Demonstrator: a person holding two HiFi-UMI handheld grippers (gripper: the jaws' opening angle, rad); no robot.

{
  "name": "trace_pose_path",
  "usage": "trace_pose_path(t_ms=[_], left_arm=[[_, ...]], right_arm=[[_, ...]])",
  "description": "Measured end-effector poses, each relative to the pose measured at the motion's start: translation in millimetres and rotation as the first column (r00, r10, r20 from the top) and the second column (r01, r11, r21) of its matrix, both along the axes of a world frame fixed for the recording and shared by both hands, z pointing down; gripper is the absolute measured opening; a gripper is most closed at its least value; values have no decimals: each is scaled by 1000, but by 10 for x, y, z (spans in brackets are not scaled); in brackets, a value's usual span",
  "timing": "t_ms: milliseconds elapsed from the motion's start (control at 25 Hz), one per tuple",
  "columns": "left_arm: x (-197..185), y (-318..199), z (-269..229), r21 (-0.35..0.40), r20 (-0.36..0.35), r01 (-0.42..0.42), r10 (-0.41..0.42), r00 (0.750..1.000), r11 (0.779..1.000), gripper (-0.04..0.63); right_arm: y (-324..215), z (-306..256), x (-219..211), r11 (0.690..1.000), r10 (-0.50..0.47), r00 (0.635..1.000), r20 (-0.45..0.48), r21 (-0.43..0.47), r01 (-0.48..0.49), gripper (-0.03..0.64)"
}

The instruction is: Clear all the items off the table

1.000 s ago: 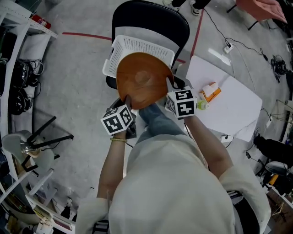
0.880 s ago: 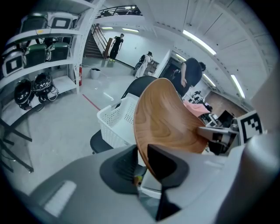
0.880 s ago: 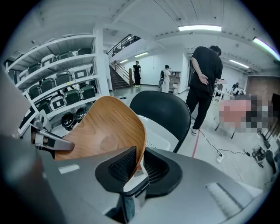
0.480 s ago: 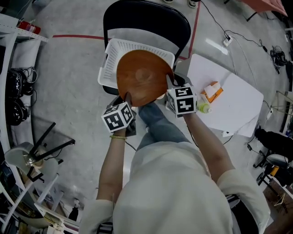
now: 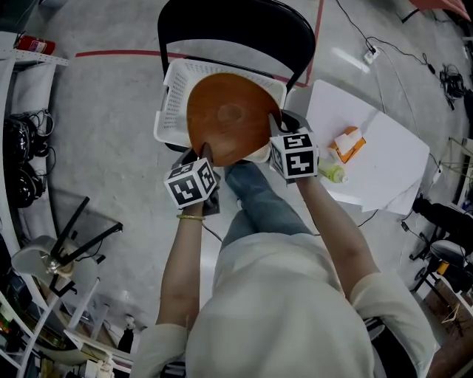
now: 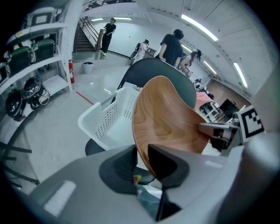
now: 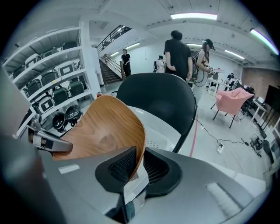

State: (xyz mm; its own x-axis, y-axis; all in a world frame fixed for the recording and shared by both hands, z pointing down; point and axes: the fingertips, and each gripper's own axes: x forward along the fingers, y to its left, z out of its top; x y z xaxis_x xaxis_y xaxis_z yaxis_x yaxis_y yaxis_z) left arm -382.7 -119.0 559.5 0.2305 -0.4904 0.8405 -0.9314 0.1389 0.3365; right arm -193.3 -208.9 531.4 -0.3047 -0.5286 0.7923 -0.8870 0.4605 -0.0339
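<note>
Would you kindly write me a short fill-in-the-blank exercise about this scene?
The left tool and the right tool each grip the rim of the plate, which is made of ____.
The plate is held over a perforated basket coloured ____.
In the head view, the orange box on the table lies to the plate's ____.
Missing words: wood; white; right.

Plate (image 5: 228, 122) above basket (image 5: 168, 111), basket on chair (image 5: 236, 18), table (image 5: 384, 170) right of chair
</note>
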Motion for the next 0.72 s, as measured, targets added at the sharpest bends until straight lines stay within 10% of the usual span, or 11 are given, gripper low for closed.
trace_pose_path(t_ms=[720], left_arm=[[82, -163, 419, -140, 67, -93, 103, 992, 986, 91]], right_arm=[[-161, 414, 87, 998, 27, 999, -33, -57, -29, 49]])
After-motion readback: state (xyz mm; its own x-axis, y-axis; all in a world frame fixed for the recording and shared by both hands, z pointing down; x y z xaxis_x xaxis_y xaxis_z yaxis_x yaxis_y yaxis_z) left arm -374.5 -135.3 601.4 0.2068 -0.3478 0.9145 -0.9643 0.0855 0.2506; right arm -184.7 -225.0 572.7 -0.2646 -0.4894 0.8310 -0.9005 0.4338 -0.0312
